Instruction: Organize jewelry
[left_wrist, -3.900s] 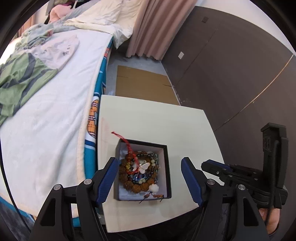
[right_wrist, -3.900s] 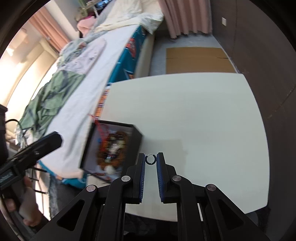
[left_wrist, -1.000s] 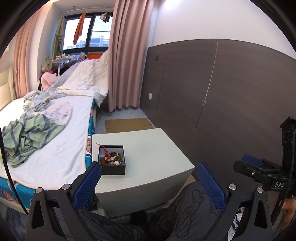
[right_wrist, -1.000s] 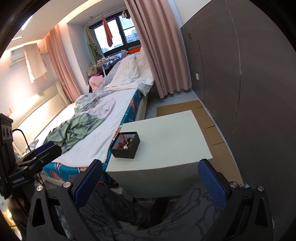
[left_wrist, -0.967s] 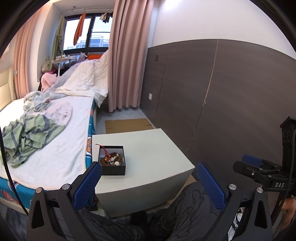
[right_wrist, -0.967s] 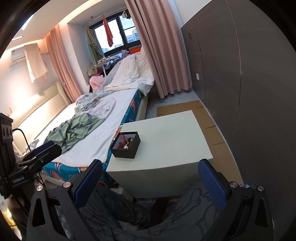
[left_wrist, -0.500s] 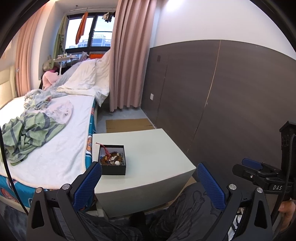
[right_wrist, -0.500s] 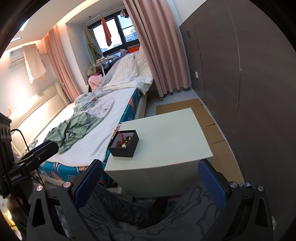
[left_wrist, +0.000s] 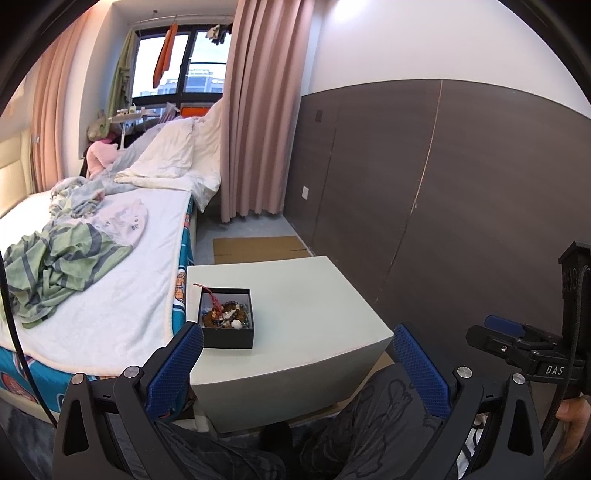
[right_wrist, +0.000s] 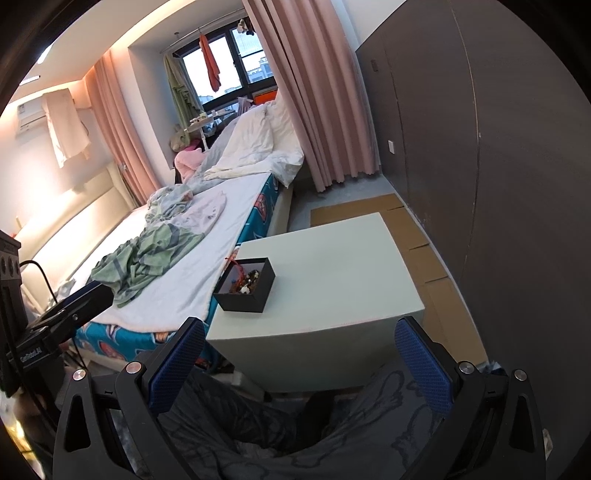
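A black open box (left_wrist: 226, 318) (right_wrist: 245, 285) holds several beaded bracelets, a red cord and other jewelry. It sits near the left front corner of the pale table (left_wrist: 295, 291) (right_wrist: 332, 266). My left gripper (left_wrist: 297, 363) is open, held back from the table and above a person's lap, with nothing between its blue pads. My right gripper (right_wrist: 299, 363) is also open and empty, equally far back. In the left wrist view the right gripper's body (left_wrist: 524, 350) shows at the right edge.
A bed (left_wrist: 92, 266) with white sheet and a green striped garment (right_wrist: 147, 258) runs along the table's left side. A dark panelled wall (left_wrist: 461, 192) stands on the right. Flattened cardboard (right_wrist: 417, 243) lies on the floor beyond the table. Pink curtains (left_wrist: 255, 110) hang at the back.
Since 3.9 s ago both grippers have pulled back from the table, and the right one has opened and no longer holds the small ring. Over the last second both views tilt slightly.
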